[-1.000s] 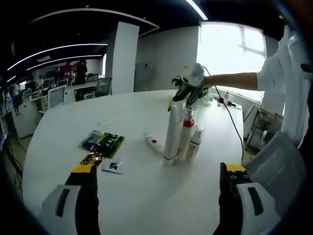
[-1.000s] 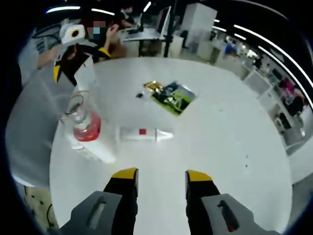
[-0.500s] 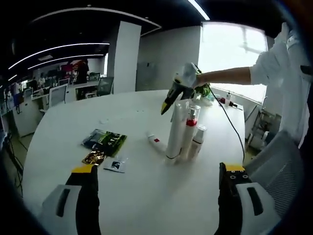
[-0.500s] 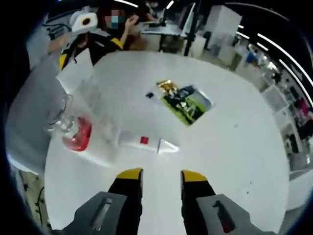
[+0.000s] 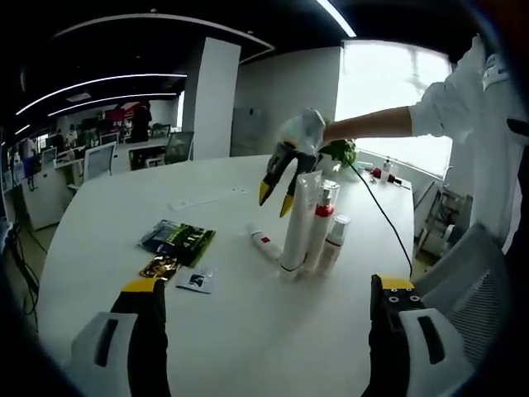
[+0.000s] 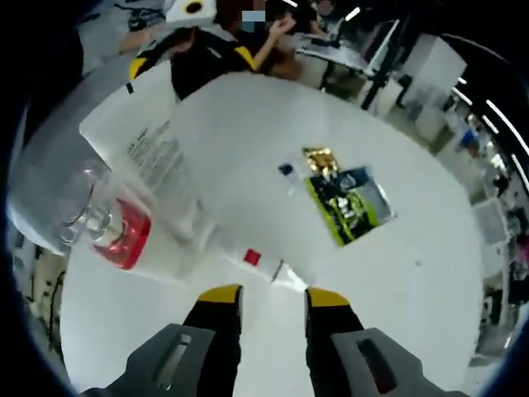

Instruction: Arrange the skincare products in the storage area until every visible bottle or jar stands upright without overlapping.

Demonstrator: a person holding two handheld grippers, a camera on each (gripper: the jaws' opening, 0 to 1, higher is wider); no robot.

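Left gripper view: three upright containers (image 5: 312,227), one lying tube (image 5: 263,242), both tongs (image 5: 269,291) spread.

Moved off the top of the tall white tube (image 5: 298,222) toward the lying tube (image 5: 264,243), right claw (image 5: 276,192), now above it with jaws apart.
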